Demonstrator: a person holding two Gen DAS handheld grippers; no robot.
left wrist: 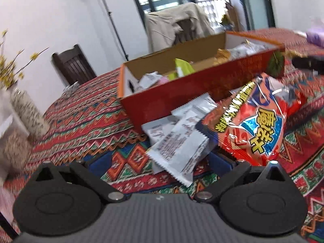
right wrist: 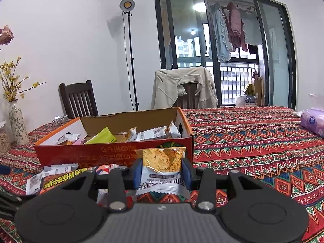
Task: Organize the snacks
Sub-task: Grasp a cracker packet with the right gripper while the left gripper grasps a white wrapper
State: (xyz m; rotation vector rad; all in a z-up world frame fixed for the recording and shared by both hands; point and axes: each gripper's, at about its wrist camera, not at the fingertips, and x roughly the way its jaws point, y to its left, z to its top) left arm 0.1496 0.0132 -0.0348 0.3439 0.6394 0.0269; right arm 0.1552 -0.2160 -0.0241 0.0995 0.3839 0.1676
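An open red cardboard box stands on the patterned tablecloth with several snack packets inside. My right gripper is shut on a small white crisp packet, held upright just in front of the box's near wall. In the left wrist view the box appears tilted. Before it lie a red snack bag and white packets. My left gripper stands wide open low over those white packets, gripping nothing. The red bag also lies left of my right gripper.
A patterned vase with yellow flowers stands at the table's left end. A purple tissue pack lies at the right edge. Behind the table are a dark chair, a chair draped with a jacket, and a lamp stand.
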